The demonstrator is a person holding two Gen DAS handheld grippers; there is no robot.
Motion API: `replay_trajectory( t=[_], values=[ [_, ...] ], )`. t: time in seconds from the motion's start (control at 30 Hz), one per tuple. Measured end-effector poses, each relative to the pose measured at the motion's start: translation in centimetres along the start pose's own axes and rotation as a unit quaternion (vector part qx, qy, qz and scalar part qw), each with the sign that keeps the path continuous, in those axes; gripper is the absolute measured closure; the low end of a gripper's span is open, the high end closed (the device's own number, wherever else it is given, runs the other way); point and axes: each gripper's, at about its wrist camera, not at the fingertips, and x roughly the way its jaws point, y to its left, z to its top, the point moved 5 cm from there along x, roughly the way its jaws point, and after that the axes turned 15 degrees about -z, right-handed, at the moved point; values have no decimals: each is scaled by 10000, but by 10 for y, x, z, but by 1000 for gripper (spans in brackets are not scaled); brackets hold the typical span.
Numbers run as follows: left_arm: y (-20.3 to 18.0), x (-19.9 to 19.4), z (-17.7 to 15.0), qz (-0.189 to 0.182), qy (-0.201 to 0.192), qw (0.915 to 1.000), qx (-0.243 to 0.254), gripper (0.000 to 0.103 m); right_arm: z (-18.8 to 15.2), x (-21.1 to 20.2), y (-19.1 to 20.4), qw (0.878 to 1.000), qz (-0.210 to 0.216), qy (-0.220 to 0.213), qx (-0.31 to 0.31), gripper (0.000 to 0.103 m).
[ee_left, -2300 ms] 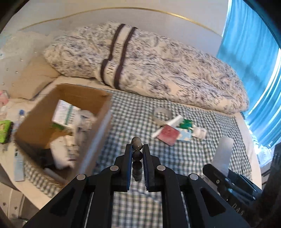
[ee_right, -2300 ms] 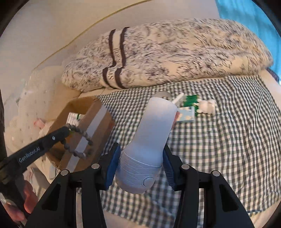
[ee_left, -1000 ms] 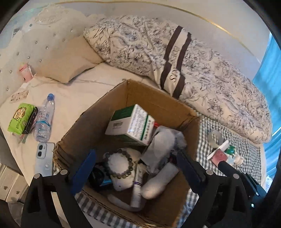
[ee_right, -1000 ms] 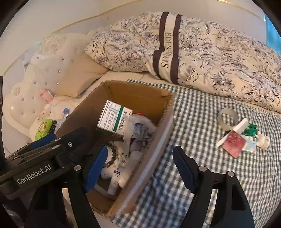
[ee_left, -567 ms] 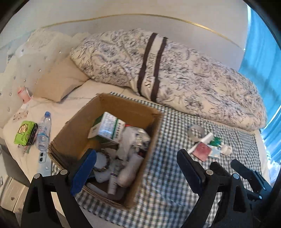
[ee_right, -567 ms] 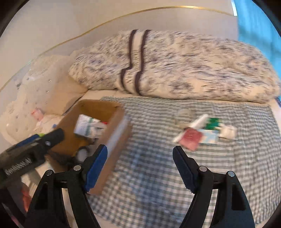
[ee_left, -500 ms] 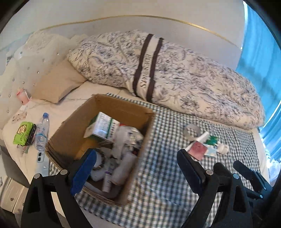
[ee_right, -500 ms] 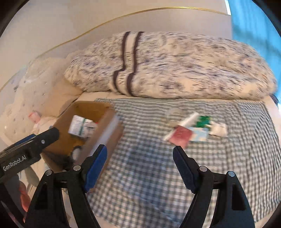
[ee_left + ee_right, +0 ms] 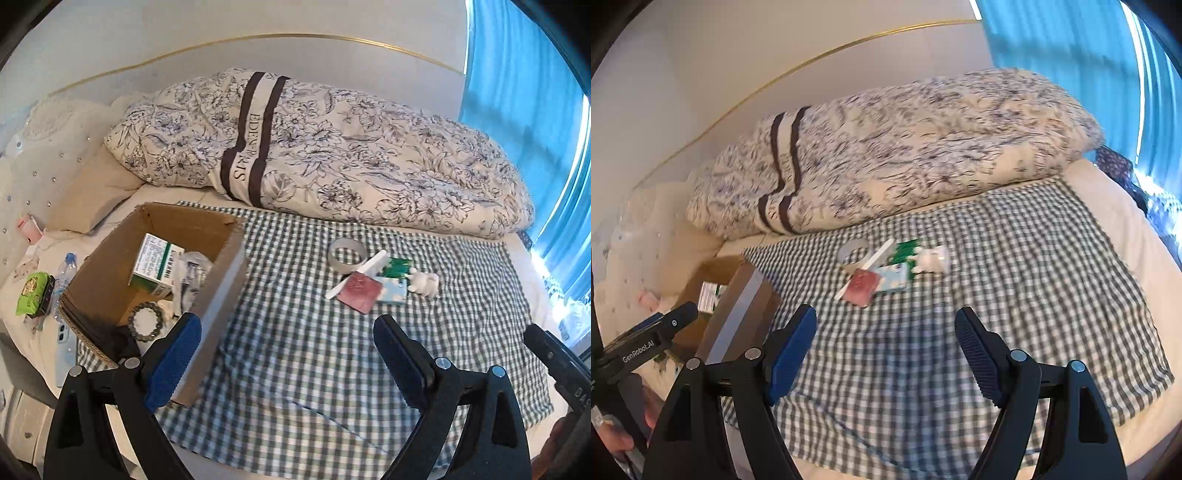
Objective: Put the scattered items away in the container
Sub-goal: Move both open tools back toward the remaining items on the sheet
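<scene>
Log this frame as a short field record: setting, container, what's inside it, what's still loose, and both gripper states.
setting: bed with checked cloth and floral duvet
container: open cardboard box, on the cloth's left end
inside box: green-and-white carton, bead bracelet, crumpled packets
still loose: tape roll, white stick, red card, light blue packet, green packet, small white bottle, clustered right of the box
left gripper: open, empty
right gripper: open, empty
</scene>
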Motion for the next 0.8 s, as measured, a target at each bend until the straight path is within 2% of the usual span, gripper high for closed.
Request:
replay_trajectory(
  t=[0.27, 0.43, 0.67, 0.8],
  values=[
    [-34, 40, -1, -169, 106, 9993, 320, 4, -4, 27, -39, 9995, -53, 191, 260, 26],
    [-42, 105, -7, -248, 332, 9977, 542, 4, 1, 71, -49, 9989, -183, 369, 235, 26],
    [-37, 208, -18, -479, 732, 9957, 290, 4, 13, 151, -45, 9965, -303, 774, 121, 26],
    [-37, 256, -19, -507, 850, 9939, 487, 4, 16, 189, -38, 9953, -276, 926, 105, 26]
  ],
)
